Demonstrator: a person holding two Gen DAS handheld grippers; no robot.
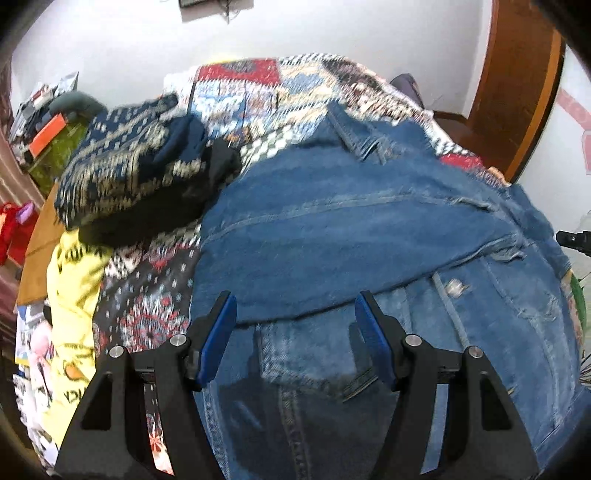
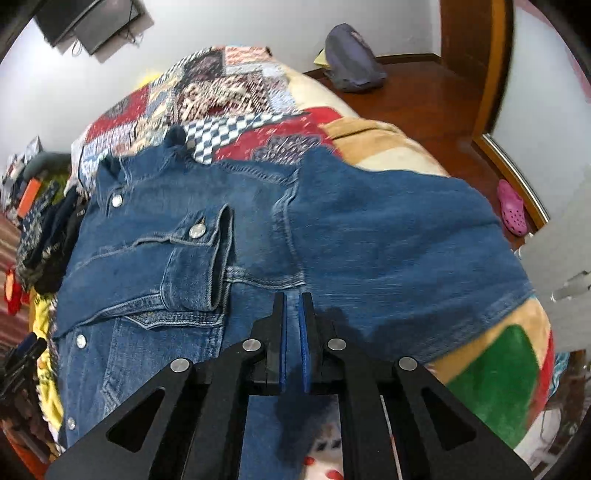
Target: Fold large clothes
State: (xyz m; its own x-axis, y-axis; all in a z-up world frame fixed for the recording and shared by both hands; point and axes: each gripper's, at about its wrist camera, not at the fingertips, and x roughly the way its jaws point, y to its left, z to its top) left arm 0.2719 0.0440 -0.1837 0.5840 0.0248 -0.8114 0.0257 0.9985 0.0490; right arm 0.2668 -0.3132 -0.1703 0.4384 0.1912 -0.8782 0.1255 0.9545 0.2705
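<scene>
The left gripper [image 1: 295, 306] hangs above the denim jacket [image 1: 369, 236] with its blue-padded fingers [image 1: 218, 332] spread wide and nothing between them; the tips point toward the folded-over edge of cloth just ahead. The right gripper [image 2: 294, 306] is tilted down over the same denim jacket [image 2: 369, 229], its blue pads [image 2: 283, 332] drawn almost together with only a narrow slit left. Whether a fold of denim is pinched in that slit cannot be told from the right wrist view.

The jacket lies spread on the bed, front side showing metal snap buttons [image 2: 197, 231]. One sleeve is folded across the chest, its buttoned cuff [image 2: 199, 258] lying beside a pocket flap. A broad plain panel of denim stretches to the right of the central seam.

Under the jacket is a patchwork bedspread [image 1: 236, 96] of red, blue and checkered squares. Beside the jacket, on the left, sits a heap of dark patterned knitwear [image 1: 129, 170], and nearer the left gripper a yellow garment [image 1: 74, 280] lies along the bed's edge.

Beyond the bed stands a white wall [image 1: 332, 29]. The floor is reddish wood [image 2: 424, 99], with a greyish-purple bag [image 2: 351, 59] against the wall and a pink clog [image 2: 511, 210] by a wooden door frame [image 2: 476, 66].
</scene>
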